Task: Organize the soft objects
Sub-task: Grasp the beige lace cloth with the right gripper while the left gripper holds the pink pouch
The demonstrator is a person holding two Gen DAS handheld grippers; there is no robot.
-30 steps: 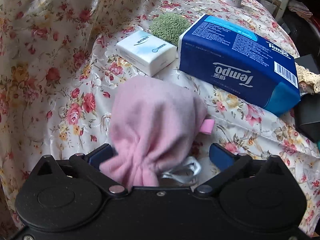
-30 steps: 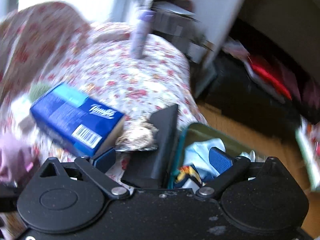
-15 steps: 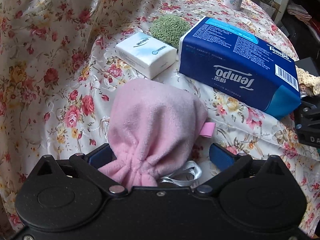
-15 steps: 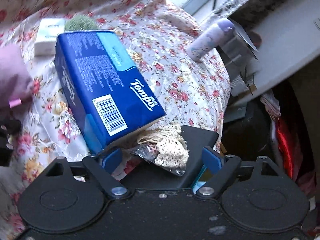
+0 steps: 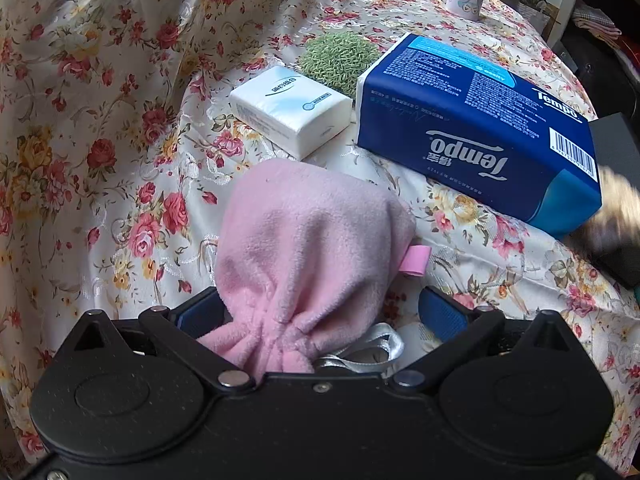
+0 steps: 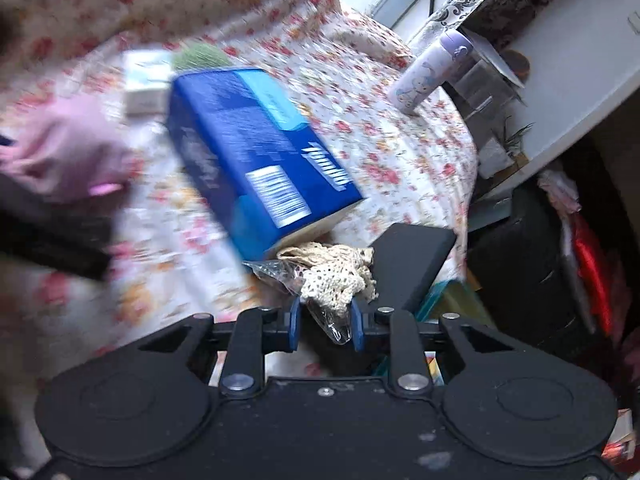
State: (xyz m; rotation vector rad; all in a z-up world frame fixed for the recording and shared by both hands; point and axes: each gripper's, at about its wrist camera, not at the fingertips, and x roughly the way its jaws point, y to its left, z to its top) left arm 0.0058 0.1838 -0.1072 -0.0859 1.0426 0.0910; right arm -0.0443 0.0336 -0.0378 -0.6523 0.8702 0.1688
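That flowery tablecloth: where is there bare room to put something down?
Bare floral cloth lies left of the pink fleece pouch and white tissue pack. The blue Tempo tissue pack, white pack and green fuzzy ball crowd together.

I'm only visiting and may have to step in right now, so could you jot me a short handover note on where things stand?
Left hand-held gripper: open, straddling the pink fleece drawstring pouch on the floral cloth; not gripped.
Right hand-held gripper: shut on the bagged cream crochet lace, mid-motion, view blurred.
Lying nearby: blue Tempo tissue pack, white tissue pack, green fuzzy pad.
Done: lace grasped.
Left: place the lace, grip the pouch, sort the rest.
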